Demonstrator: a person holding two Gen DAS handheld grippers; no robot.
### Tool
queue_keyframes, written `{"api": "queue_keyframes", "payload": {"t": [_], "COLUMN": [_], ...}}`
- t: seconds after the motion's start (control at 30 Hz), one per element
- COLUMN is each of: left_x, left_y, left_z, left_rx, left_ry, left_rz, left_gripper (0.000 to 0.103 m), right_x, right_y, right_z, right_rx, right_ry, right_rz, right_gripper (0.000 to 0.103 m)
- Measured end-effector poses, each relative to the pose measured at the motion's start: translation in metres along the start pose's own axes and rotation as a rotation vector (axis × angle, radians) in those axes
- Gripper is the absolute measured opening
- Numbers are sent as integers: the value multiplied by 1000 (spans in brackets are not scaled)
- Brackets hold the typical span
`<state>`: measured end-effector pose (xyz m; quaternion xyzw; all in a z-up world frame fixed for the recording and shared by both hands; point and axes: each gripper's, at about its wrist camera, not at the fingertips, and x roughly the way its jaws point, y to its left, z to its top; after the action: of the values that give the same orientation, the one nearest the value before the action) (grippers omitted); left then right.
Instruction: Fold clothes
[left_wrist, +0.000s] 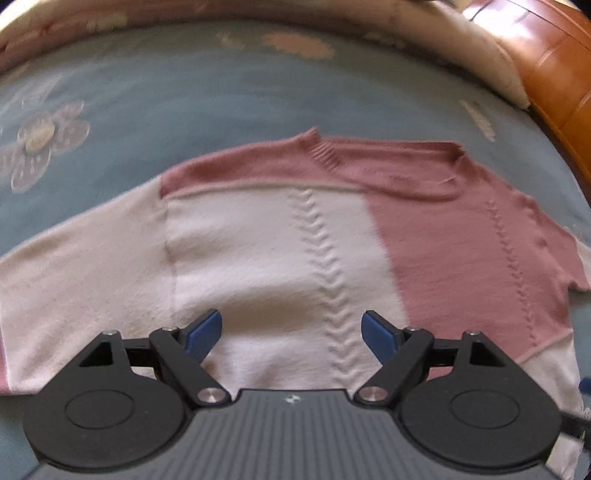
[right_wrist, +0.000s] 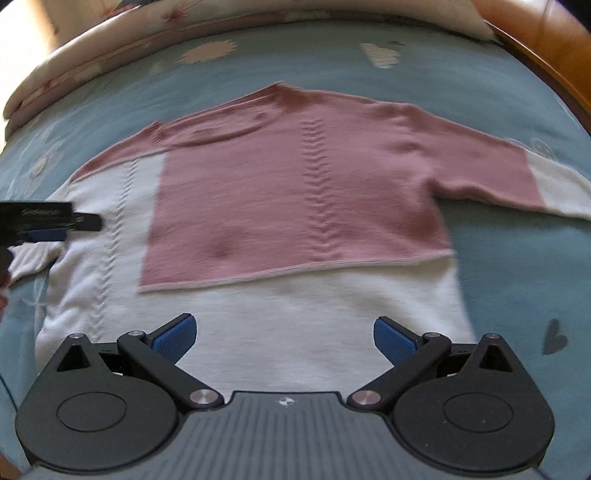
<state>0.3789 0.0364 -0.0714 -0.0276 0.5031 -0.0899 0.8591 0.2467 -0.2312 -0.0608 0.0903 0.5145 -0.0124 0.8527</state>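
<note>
Our left tool (left_wrist: 291, 334) and right tool (right_wrist: 285, 338), both wide and empty, hover at 6 o'clock over a sweater (right_wrist: 295, 206) spread flat on the bed (right_wrist: 258, 66); folding likely wants hem grips.

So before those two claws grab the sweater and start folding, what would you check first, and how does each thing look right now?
1. Sweater lies spread out flat on the bedspread: ok.
2. Left claw open, nothing between its blue pads: ok.
3. Right claw open and empty: ok.
4. Both claws hover above the white hem, near edge of the sweater: ok, though whether they touch the fabric, cannot tell.
5. Right sleeve laid out straight to the side: ok.
6. Left sleeve fully laid out: cannot tell, its end runs off the picture.
</note>
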Motion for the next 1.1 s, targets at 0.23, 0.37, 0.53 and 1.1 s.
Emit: {"api": "queue_keyframes", "payload": {"t": [0.23, 0.37, 0.53, 1.1], "left_x": [1, 20, 20, 28], "left_y": [-69, -76, -75, -77], "left_z": [-15, -26, -31, -30], "left_rx": [111, 51, 31, 63], "left_ry": [-12, 55, 53, 57], "left_rz": [-78, -78, -73, -76], "left_gripper": [84, 84, 88, 96], "right_x": [-5, 15, 67, 80], "right_y": [-61, -79, -92, -92], "right_z": [45, 88, 110, 75], "right_rx": [47, 45, 60, 72], "right_ry": [-125, -212, -183, -96], "right_rz": [31, 80, 145, 178], "right_gripper": [103, 103, 103, 103]}}
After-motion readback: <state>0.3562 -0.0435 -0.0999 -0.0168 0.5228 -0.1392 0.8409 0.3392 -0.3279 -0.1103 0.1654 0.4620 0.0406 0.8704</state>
